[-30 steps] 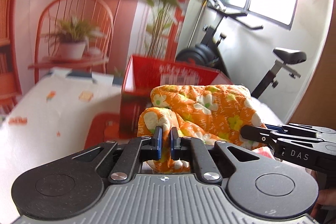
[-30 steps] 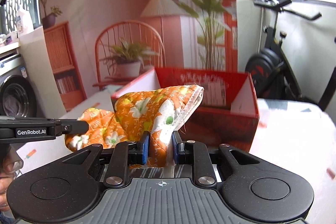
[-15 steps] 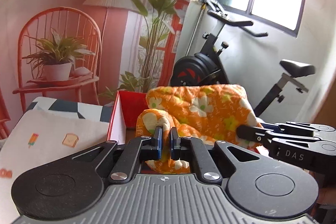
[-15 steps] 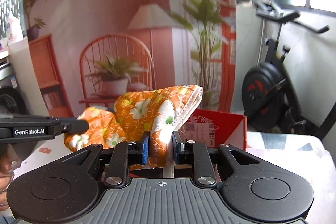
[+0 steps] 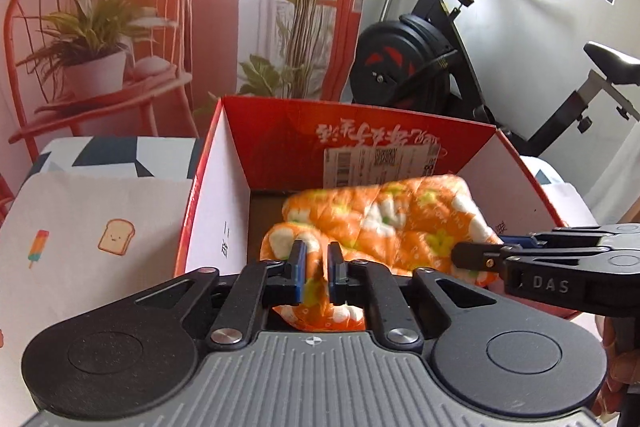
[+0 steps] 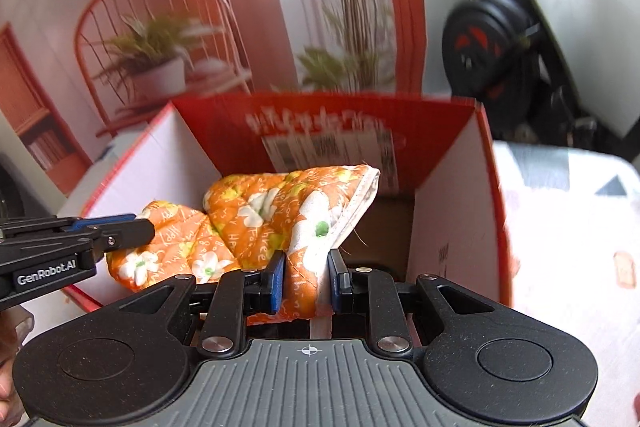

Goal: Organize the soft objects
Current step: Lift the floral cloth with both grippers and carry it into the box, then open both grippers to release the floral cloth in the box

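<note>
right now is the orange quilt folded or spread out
Folded. The orange floral quilt is bunched into a thick bundle with its layered white edge showing, held over the open red box by the left gripper and right gripper.

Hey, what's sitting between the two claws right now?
Only the folded orange floral quilt spans from the left claw to the right claw. Both wrist views show each claw clamped on it, over the open red box.

One orange quilt [image 5: 384, 223], one red box [image 5: 280, 143], two grippers, one exercise bike [image 5: 432, 59].
</note>
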The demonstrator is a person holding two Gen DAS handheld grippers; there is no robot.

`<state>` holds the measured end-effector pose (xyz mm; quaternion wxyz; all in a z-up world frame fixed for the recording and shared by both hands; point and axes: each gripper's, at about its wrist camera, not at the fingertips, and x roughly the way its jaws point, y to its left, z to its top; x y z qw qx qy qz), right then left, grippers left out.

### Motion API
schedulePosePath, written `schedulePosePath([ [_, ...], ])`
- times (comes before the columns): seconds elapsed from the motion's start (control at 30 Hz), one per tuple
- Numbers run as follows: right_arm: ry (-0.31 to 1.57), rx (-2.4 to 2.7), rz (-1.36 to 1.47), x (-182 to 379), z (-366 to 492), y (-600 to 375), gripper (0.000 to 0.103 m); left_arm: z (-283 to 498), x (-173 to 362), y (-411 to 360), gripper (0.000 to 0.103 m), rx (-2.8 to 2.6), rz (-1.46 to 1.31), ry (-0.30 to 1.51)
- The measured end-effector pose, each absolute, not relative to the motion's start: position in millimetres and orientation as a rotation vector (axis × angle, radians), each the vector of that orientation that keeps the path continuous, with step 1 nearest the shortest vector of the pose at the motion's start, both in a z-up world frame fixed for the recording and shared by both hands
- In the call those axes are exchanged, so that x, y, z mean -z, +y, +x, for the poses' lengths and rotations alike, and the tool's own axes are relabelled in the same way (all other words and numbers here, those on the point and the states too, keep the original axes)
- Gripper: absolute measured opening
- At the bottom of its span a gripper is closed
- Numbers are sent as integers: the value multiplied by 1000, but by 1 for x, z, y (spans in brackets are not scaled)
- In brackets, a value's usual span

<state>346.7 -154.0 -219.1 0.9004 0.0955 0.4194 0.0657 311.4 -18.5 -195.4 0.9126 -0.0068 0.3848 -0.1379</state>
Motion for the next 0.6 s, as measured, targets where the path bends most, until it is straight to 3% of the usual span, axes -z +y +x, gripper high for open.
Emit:
schedulePosePath([
  [0.13, 923, -137, 179, 231, 353, -148, 27, 309, 197, -15, 45, 299, -5, 780],
  [0.2, 938, -111, 161, 234, 355, -147, 32, 307, 193, -17, 48, 300, 9, 770],
  [0.3, 941, -81, 146, 234, 352, -146, 60, 303, 189, -19, 51, 307, 15, 763],
  [0.37, 917, -80, 133, 229, 345, -151, 62, 297, 185, -18, 52, 310, 18, 755],
  [0.5, 847, -55, 80, 213, 328, -153, 79, 282, 176, -17, 54, 317, 18, 727],
  [0.6, 788, -63, 85, 200, 310, -157, 79, 265, 166, -14, 55, 328, 17, 702],
])
